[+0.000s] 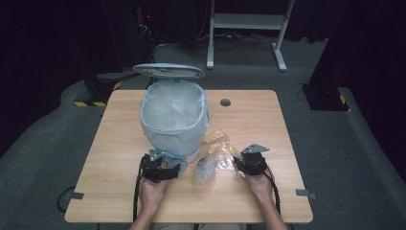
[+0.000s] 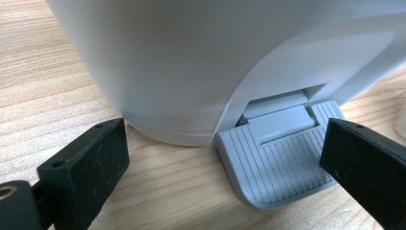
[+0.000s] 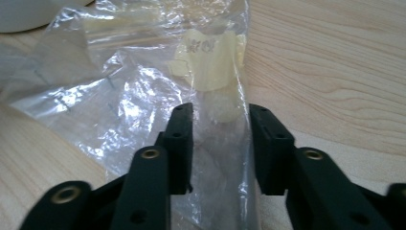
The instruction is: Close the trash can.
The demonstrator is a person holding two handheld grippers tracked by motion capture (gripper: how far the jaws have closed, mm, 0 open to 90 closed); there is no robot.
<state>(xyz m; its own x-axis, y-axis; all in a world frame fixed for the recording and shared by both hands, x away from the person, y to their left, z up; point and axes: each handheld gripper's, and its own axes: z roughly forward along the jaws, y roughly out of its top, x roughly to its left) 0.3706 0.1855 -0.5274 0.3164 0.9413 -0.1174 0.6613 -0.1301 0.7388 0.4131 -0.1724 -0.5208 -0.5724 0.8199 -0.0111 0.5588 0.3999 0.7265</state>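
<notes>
A pale grey pedal bin (image 1: 174, 120) lined with a white bag stands mid-table, its lid (image 1: 168, 71) tipped up at the back. My left gripper (image 1: 165, 165) sits low at the bin's front. In the left gripper view it (image 2: 222, 143) is open, with one jaw beside the bin's base and the other at the ribbed pedal's (image 2: 277, 158) edge. A crumpled clear plastic bag (image 1: 218, 153) lies right of the bin. My right gripper (image 1: 242, 165) reaches into it. Its jaws (image 3: 220, 115) stand apart astride a fold of the bag (image 3: 134, 91), below a pale yellow piece (image 3: 210, 62) inside.
A second wad of clear plastic (image 1: 203, 167) lies between the two grippers. The wooden table (image 1: 119, 191) has a cable hole (image 1: 225, 102) behind the bin. A white metal frame (image 1: 249, 21) stands on the floor beyond the table.
</notes>
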